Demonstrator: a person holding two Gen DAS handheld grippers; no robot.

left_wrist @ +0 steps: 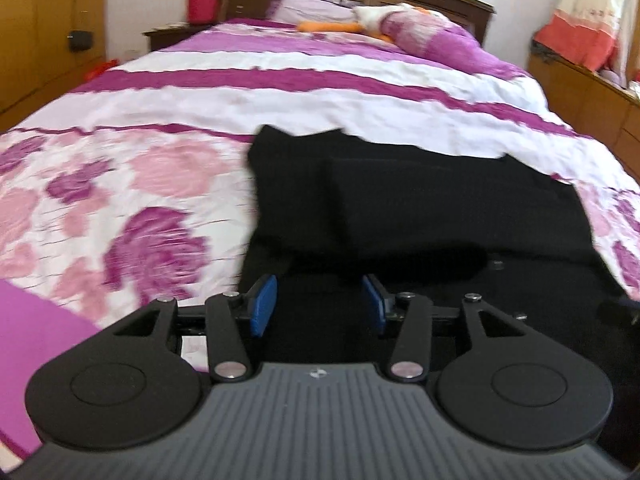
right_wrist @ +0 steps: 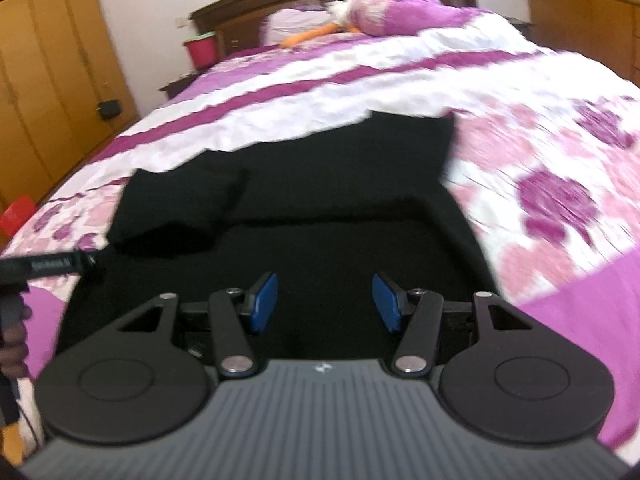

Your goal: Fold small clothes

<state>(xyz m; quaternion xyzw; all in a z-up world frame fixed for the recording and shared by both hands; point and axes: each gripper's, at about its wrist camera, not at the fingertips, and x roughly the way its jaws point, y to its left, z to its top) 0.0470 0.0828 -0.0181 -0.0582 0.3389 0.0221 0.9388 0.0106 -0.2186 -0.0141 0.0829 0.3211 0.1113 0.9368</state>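
**Black garment lies limp on the bed, both tongs empty above it**

Nearest the cameras, the left tongs (left_wrist: 318, 304) and the right tongs (right_wrist: 324, 304) stand partly open with nothing between their blue pads. Just beyond them the black garment (left_wrist: 400, 208) lies spread on the floral bedspread (left_wrist: 120, 200), one flap already doubled over the body. It looks soft, light and floppy (no stiffness to lean on), so a pinch at a far corner or hem edge seems best. Farther off rest the pillows (left_wrist: 416, 28).
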